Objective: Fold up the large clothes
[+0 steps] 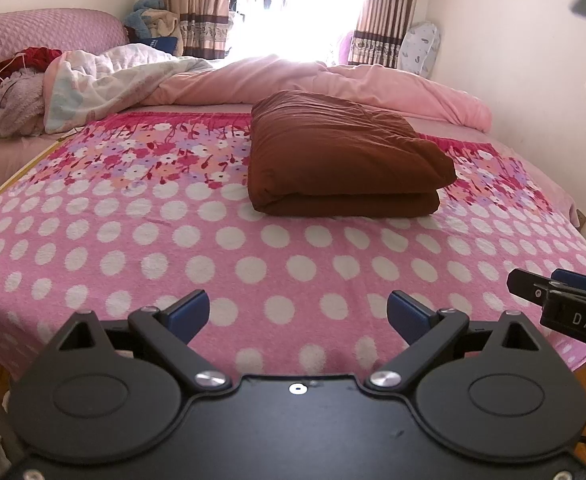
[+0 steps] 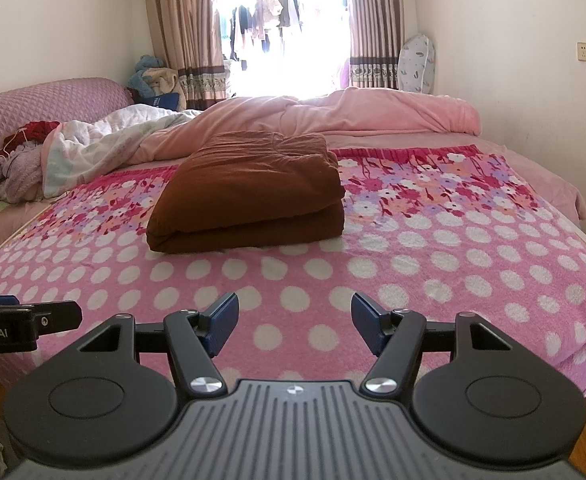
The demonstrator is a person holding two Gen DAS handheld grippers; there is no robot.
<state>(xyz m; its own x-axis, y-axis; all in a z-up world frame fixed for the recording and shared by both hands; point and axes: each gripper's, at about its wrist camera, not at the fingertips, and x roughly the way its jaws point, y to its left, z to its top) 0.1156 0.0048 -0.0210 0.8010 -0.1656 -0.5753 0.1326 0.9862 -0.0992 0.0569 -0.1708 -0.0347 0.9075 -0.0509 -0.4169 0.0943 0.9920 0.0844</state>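
Bedroom bed (image 1: 93, 240) carries the brown garment (image 1: 345, 156) already folded at frame centre; left gripper (image 1: 297, 314) and right gripper (image 2: 295, 322) hover wide, empty; folding looks finished

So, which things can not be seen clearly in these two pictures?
- Brown folded garment: its far side and inner layers are hidden by its own folds in both views; its type cannot be told.
- Clothes hanging outside the window: washed out by glare in the left wrist view.
- Pile at the headboard: a tangle, items unclear.
- Right gripper: cut off by the right edge of the left wrist view.
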